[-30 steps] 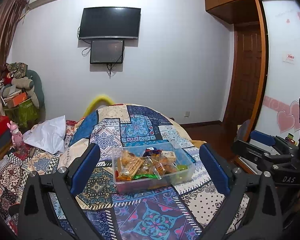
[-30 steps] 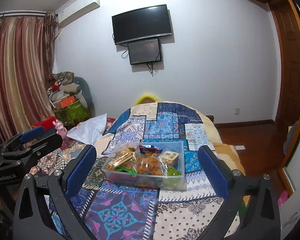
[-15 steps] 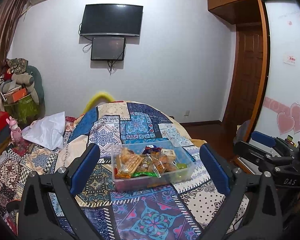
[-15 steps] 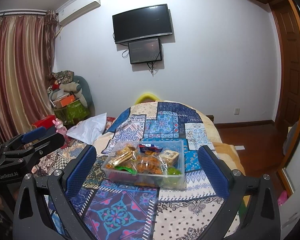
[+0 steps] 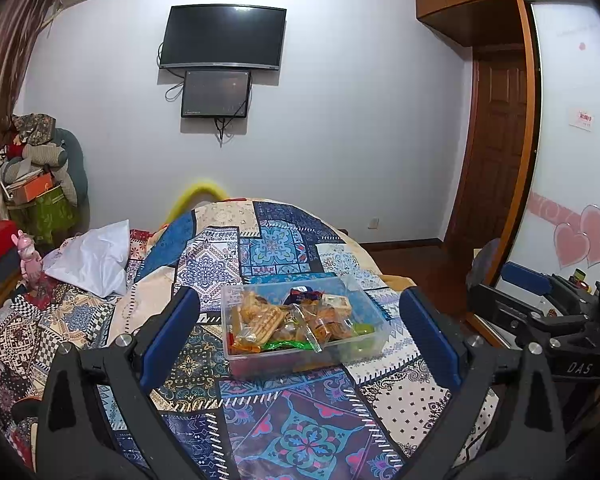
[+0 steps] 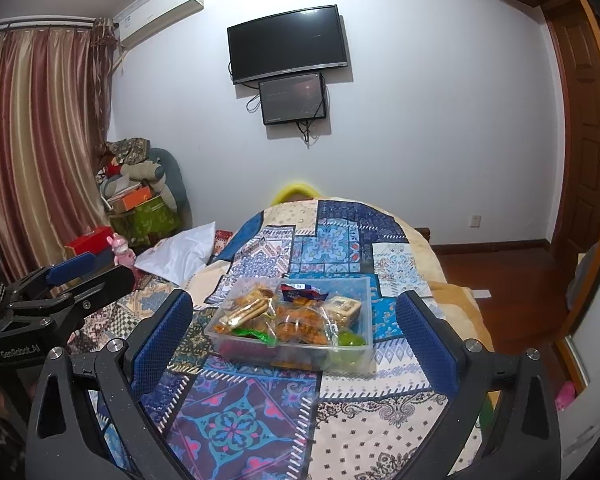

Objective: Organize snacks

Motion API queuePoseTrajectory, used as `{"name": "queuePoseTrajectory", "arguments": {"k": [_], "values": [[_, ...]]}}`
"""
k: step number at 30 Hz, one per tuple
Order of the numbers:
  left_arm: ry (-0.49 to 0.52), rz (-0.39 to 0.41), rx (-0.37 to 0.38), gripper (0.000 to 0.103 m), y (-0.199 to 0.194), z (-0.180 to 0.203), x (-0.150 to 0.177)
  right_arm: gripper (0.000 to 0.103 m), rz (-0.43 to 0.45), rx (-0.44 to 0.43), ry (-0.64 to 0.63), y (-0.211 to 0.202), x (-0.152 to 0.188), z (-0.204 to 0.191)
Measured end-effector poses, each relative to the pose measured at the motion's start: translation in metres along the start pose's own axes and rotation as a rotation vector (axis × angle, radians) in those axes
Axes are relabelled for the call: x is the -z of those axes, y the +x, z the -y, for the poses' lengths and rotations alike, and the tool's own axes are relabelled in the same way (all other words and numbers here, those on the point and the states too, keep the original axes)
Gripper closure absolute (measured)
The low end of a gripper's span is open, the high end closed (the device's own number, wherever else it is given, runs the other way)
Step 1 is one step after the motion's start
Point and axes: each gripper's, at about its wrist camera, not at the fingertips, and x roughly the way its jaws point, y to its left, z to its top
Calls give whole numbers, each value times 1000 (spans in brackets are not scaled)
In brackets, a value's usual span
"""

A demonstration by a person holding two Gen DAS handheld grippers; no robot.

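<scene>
A clear plastic box (image 5: 370, 344) full of wrapped snacks (image 5: 284, 322) sits on a patchwork-covered bed (image 5: 300, 432). It also shows in the right wrist view (image 6: 362, 350), with its snacks (image 6: 292, 320). My left gripper (image 5: 302, 334) is open and empty, held above the bed short of the box. My right gripper (image 6: 294, 338) is open and empty too, at about the same distance. The right gripper shows at the right edge of the left view (image 5: 540, 308); the left one at the left edge of the right view (image 6: 60, 296).
A white pillow (image 5: 92, 256) lies on the bed's left side. A pile of boxes and cushions (image 6: 140, 196) stands in the left corner by the curtain (image 6: 36, 140). A TV (image 5: 222, 38) hangs on the far wall. A wooden door (image 5: 496, 152) is at right.
Both grippers have shifted only slightly; the box sits a little lower in the left view. Nothing was gripped or let go.
</scene>
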Motion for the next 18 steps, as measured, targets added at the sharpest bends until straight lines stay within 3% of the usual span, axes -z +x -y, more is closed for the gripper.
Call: {"name": "queuePoseTrajectory", "arguments": {"k": [18], "values": [[8,-10,7,0,4,1,5,2,-8,2,1,1,3,-2]]}}
